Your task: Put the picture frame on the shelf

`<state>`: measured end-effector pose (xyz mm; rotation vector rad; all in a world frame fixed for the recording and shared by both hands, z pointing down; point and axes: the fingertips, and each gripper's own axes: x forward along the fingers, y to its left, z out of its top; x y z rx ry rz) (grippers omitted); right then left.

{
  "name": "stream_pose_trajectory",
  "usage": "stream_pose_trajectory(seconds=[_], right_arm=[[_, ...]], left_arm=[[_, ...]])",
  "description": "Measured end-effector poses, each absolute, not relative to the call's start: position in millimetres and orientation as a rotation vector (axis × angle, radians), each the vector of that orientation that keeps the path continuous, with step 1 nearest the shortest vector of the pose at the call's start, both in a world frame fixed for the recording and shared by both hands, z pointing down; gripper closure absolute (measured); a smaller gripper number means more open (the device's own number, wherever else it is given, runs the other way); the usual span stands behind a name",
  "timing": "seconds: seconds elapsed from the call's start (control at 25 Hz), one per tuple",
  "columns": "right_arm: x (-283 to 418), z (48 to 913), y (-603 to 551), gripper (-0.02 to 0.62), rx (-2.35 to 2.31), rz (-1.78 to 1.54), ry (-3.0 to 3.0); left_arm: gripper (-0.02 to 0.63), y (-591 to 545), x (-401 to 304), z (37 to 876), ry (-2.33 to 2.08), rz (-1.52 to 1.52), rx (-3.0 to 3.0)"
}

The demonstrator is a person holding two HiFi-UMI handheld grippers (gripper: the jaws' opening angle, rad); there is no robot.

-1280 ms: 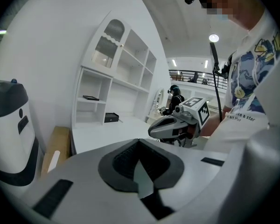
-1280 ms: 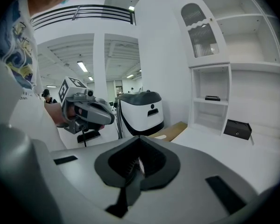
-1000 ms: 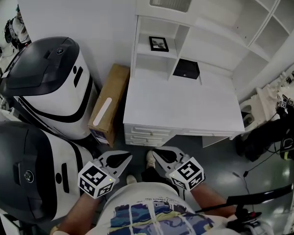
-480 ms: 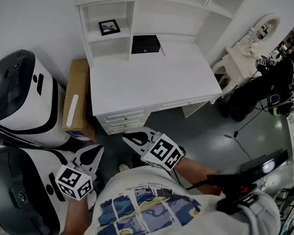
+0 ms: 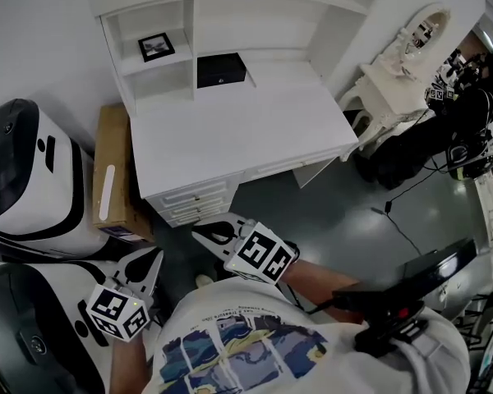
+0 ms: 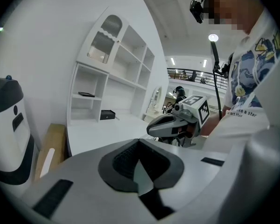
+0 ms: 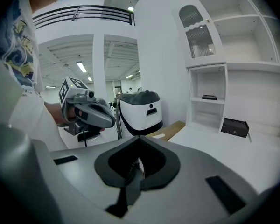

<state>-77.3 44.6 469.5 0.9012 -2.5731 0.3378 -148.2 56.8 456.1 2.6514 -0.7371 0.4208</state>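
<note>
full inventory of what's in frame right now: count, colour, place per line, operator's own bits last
desk with shelf unit: 1, white, centre, against the wall
picture frame: 1, black, on a shelf in the unit's left column
black box: 1, black, back of the desktop, just right of that column
cardboard box: 1, brown with a white strip, on the floor left of the desk
machines: 2, white and black, on the floor at far left
dressing table with mirror: 1, white, right of the desk
left gripper: 1, grey with marker cube, bottom left, jaws together, empty
right gripper: 1, grey with marker cube, bottom centre, jaws together, empty
shirt: 1, white with print, bottom centre
</note>
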Motion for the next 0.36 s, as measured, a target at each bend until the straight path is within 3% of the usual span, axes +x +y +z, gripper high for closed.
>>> stream_pose_trajectory(seconds=[0.36], right_arm=[[-73.4,473.1,39.9,0.571,0.902,0.340,-2.567]], left_arm=[[0.592,50.9,-145.0,460.6,-0.727,0.430,2.647]])
